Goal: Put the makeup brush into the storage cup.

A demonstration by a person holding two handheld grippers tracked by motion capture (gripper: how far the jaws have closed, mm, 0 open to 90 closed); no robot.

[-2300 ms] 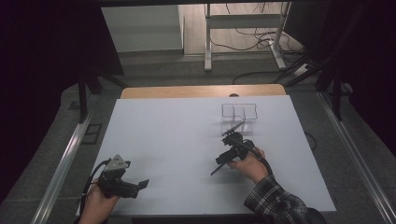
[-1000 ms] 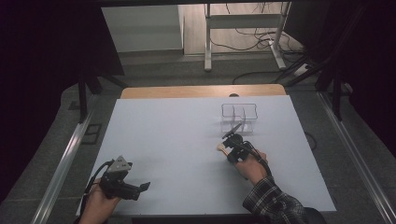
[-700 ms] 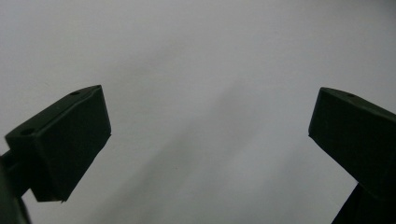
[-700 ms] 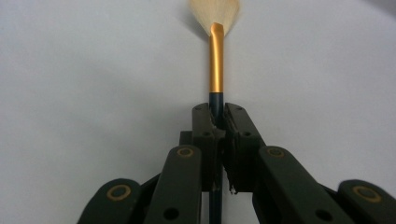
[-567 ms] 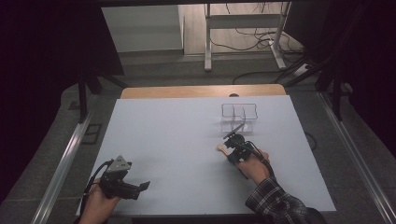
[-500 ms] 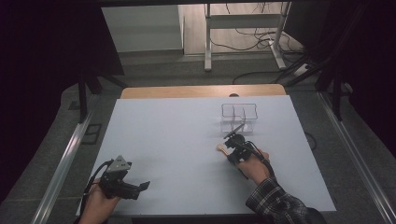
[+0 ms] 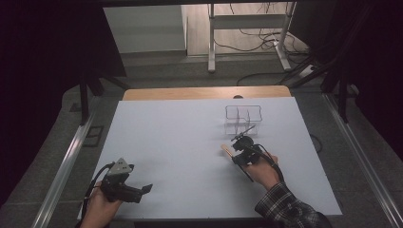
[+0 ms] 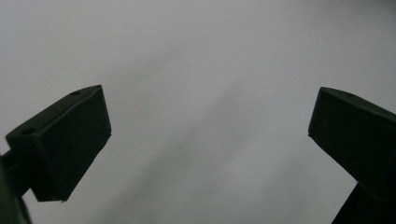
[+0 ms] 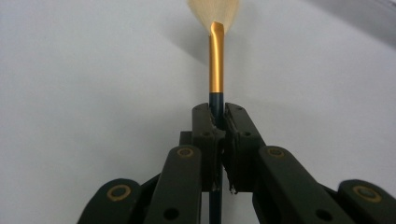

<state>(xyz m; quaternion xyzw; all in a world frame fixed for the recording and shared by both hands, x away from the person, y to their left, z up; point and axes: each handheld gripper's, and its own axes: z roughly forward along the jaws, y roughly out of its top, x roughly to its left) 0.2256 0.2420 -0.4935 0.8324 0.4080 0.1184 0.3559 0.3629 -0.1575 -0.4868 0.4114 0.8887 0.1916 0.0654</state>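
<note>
Since the earlier frames the right hand-held gripper (image 7: 240, 151) has slid toward the picture's centre, jaws clamped on a brush (image 9: 215, 70) whose pale bristles touch the white bench (image 7: 180, 142). At lower left the left hand-held gripper (image 7: 142, 190) rests with jaws apart, empty. Pressing harder could splay the bristles; swinging farther up could knock the wire rack (image 7: 243, 118)

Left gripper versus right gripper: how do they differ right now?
The left gripper is open with nothing between its jaws; the right gripper is shut on a brush with a gold ferrule. The left sits near the table's front-left edge; the right is mid-right, near a wire rack. Both are hand-held over the white table.
</note>
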